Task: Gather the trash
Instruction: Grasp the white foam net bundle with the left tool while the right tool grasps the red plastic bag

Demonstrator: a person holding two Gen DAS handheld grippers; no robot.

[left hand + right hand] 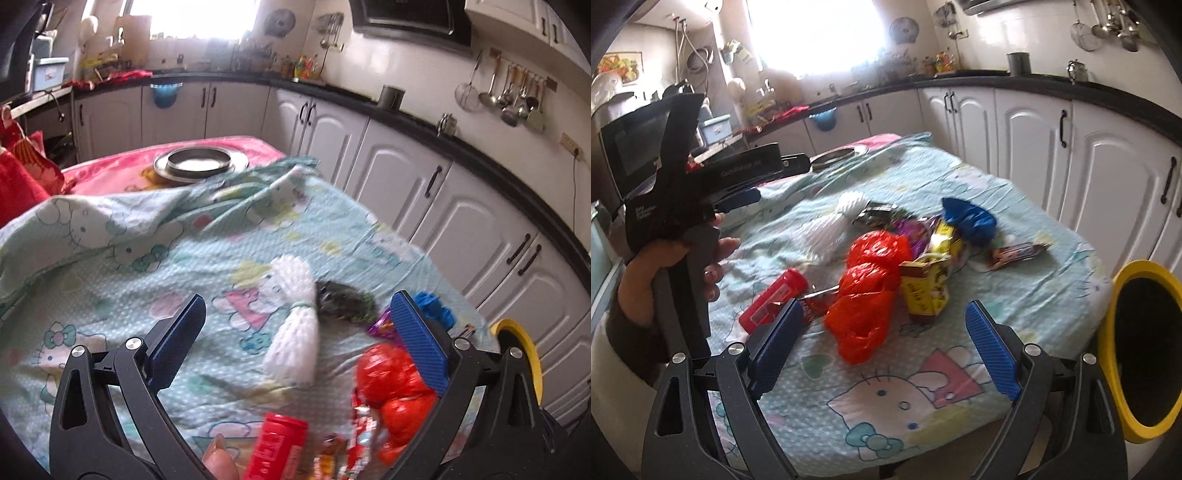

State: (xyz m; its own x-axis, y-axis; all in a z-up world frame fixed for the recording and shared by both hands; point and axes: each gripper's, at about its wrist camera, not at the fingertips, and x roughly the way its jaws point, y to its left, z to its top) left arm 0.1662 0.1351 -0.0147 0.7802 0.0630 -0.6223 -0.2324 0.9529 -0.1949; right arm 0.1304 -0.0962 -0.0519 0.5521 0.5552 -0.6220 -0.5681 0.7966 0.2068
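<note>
I am just starting to pick up trash, and nothing is in the yellow bin (1108, 332) yet. My right gripper (882, 350) is wide open and holds nothing. The red plastic bag (866, 295) lies on the tabletop (1034, 295) just ahead at 12 o'clock, so next I should go down and close on it. My left gripper (295, 332) is wide open and empty too, with a white bundle (295, 317) at its 12 o'clock.

We are looking at a table under a pale turquoise cartoon-cat cloth (1015, 229). Lying on it are a crumpled red plastic bag (868, 288), a red cylindrical tube (774, 299), a yellow carton (925, 291), a white foam net (295, 321), a blue wrapper (971, 219) and a round metal tray (201, 164).
</note>
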